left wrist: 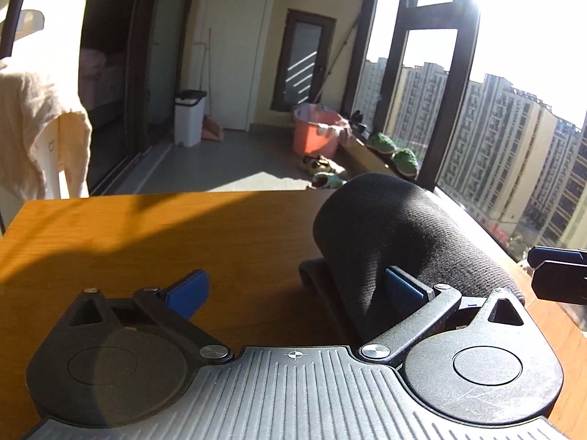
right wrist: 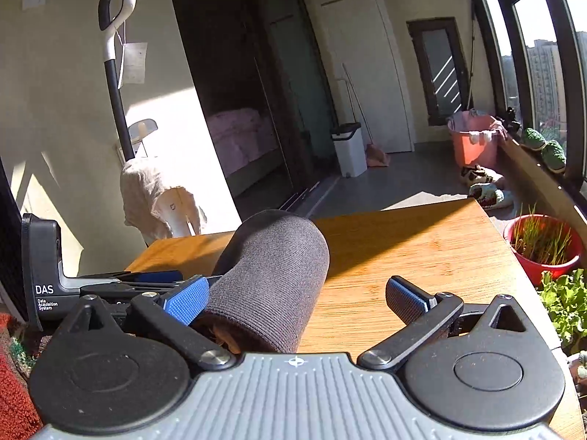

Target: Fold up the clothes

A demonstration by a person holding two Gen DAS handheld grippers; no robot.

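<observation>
A dark knit garment (left wrist: pixel 396 242) lies rolled into a thick tube on the wooden table (left wrist: pixel 146 242). My left gripper (left wrist: pixel 297 291) is open; the roll leans over its right blue pad (left wrist: pixel 403 289), and its left pad is bare. In the right wrist view the same roll (right wrist: pixel 271 282) sits inside my open right gripper (right wrist: pixel 297 299), pressed against the left blue pad (right wrist: pixel 187 300), with a wide gap to the right pad. The right gripper's body (left wrist: pixel 557 275) shows at the left view's right edge. The left gripper's body (right wrist: pixel 73 286) shows beside the roll.
The table's far edge (right wrist: pixel 403 209) is close ahead. A cream cloth (right wrist: pixel 154 198) hangs over a chair on the left. On the floor stand a white bin (left wrist: pixel 189 117) and an orange tub (left wrist: pixel 317 132). A red plant pot (right wrist: pixel 543 245) sits right of the table.
</observation>
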